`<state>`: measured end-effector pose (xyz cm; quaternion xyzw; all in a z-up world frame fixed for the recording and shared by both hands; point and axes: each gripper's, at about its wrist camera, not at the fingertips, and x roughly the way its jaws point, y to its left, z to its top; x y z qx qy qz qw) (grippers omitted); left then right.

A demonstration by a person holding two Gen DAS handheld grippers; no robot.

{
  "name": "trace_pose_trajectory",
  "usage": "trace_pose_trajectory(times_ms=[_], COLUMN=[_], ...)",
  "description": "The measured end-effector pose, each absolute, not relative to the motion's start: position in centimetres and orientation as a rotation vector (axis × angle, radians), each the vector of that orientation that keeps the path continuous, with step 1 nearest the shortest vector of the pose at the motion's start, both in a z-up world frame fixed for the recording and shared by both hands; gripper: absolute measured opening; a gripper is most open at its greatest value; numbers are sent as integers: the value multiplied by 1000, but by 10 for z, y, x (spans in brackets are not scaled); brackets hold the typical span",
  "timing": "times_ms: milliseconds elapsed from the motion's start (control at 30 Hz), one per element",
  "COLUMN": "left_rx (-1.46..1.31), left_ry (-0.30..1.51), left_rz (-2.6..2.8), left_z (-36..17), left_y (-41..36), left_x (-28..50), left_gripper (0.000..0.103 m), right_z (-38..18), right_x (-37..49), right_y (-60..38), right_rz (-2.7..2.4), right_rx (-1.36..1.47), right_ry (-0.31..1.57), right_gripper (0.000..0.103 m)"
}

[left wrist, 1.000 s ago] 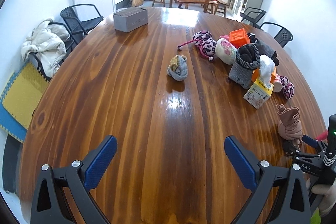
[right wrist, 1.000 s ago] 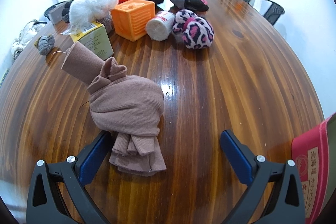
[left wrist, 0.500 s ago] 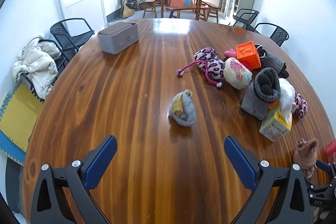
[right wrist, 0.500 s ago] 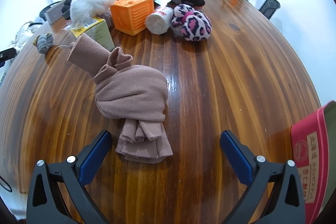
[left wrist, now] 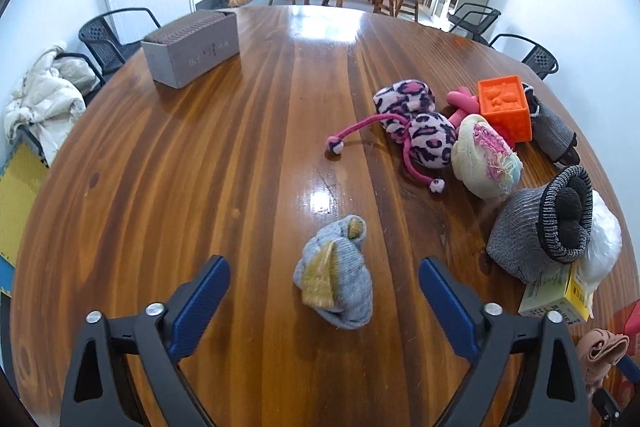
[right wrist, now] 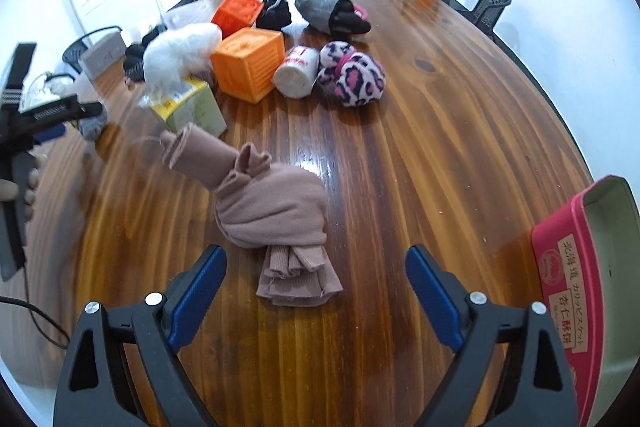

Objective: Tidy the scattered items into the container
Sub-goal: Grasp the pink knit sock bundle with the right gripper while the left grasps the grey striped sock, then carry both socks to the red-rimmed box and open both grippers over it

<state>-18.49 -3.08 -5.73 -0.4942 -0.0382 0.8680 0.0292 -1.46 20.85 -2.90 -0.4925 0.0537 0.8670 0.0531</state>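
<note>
The left gripper (left wrist: 324,291) hangs low over the wooden counter (left wrist: 224,163), its blue-padded fingers (left wrist: 200,301) spread wide apart. A rolled grey-and-yellow sock (left wrist: 334,285) lies on the counter between them at the bottom centre of the left wrist view, touching neither pad. To the right in that view sits a heap of items: a pink leopard-print bundle (left wrist: 416,127), a cream-and-pink knit ball (left wrist: 486,161), an orange cube (left wrist: 505,105), and a grey ribbed sock roll (left wrist: 536,231) resting on a yellow-green box (left wrist: 558,293). A grey box (left wrist: 192,47) stands alone in the upper left.

The right gripper (right wrist: 316,293) also has its fingers (right wrist: 434,299) wide apart. A knotted tan sock bundle (right wrist: 268,207) lies in the centre of the right wrist view, its loose end reaching down between the pads without touching them. A red-sided tin (right wrist: 568,291), open and pale green inside, sits at the right edge. Two orange cubes (right wrist: 248,63), a white roll (right wrist: 296,71) and another leopard-print bundle (right wrist: 354,75) crowd the upper middle.
</note>
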Motion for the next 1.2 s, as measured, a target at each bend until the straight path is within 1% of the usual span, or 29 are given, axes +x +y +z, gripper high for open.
trace_pose_trajectory(times_ms=[33,67,100,133,167,200,233,367,533,767,800,833,867,900,933,1033,1200], left_rx=[-1536,-1561,-1585,-1585,-1574,-1572,-1570,-1578,-1527,-1459,-1455,-1450,-1447,-1442,-1437,-1411,-1367], left_ry=[-115,-115,-120,-109,-97,-100,-97,-88,-79,-54,-48,-42,-38,-34,-27,2,25], left_rz=[2665,2641,2623,2630,2634,2625,2621,2609,2631,2654,2654,2654,2655,2654,2653,2646,2627], left_z=[-60,-64,-68,-69,-70,-70,-68,-62,-44,-13,-11,-6,-4,-2,1,12,28], left_y=[-29,-27,-28,-26,-24,-24,-23,-23,-21,-9,-6,-2,1,4,6,21,54], left_x=[-187,-190,-192,-193,-191,-192,-192,-186,-174,-144,-141,-134,-132,-129,-125,-109,-91], left_gripper=[82,71,64,61,53,48,38,38,38,38,38,38,38,38,38,38,38], right_z=[-25,-24,-23,-26,-24,-25,-25,-27,-30,-42,-47,-50,-56,-56,-55,-51,-19], right_x=[-12,-11,-12,-22,-19,-21,-23,-26,-40,-64,-68,-71,-74,-73,-73,-68,-41], right_y=[208,211,210,215,214,215,215,217,216,197,195,194,193,192,191,195,217], right_rz=[2633,2632,2629,2625,2624,2623,2622,2624,2661,2733,2732,2725,2714,2719,2713,2722,2772], right_rx=[-1495,-1495,-1497,-1499,-1499,-1501,-1505,-1517,-1542,-1630,-1649,-1660,-1695,-1673,-1670,-1685,-1587], right_ry=[174,187,193,200,200,201,203,216,223,106,86,68,56,26,8,64,146], right_gripper=[93,93,93,93,93,93,93,89,89,89,87,82,71,68,67,65,65])
